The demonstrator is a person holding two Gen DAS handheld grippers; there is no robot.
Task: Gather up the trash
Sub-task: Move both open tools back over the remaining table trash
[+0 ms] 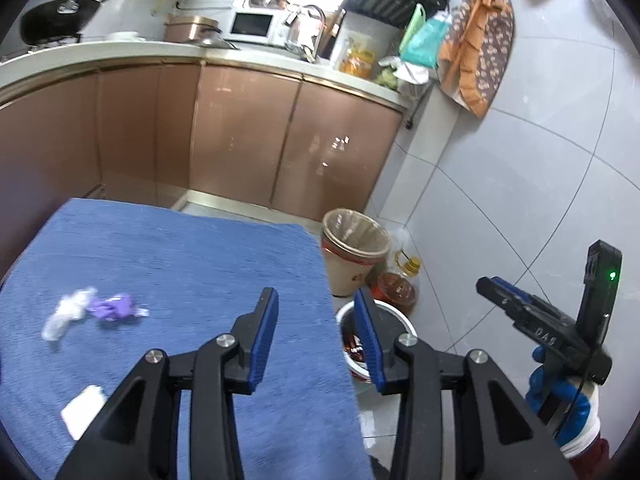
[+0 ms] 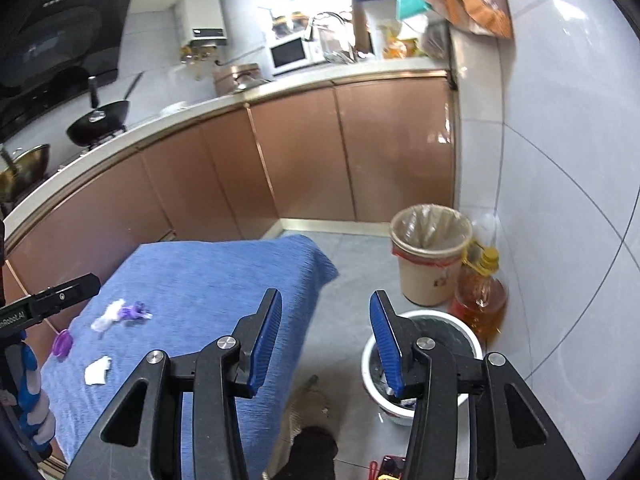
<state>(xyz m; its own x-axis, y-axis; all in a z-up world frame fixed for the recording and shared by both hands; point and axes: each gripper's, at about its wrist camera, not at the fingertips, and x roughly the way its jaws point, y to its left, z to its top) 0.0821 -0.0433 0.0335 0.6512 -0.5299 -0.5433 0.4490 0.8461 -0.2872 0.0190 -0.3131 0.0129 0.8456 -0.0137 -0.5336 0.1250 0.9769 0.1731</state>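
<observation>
Left gripper released, empty, above blue cloth's right edge; right gripper likewise released over floor. Purple wrapper, white scraps, perhaps tissue, left of both. White bin below right.

On the cloth-covered surface to your left lie a crumpled wrapper, a wad of tissue touching it, and a paper scrap nearer you. Right of it, on the floor, stand a bucket, the lined bin behind it, and an oil bottle beside both.
</observation>
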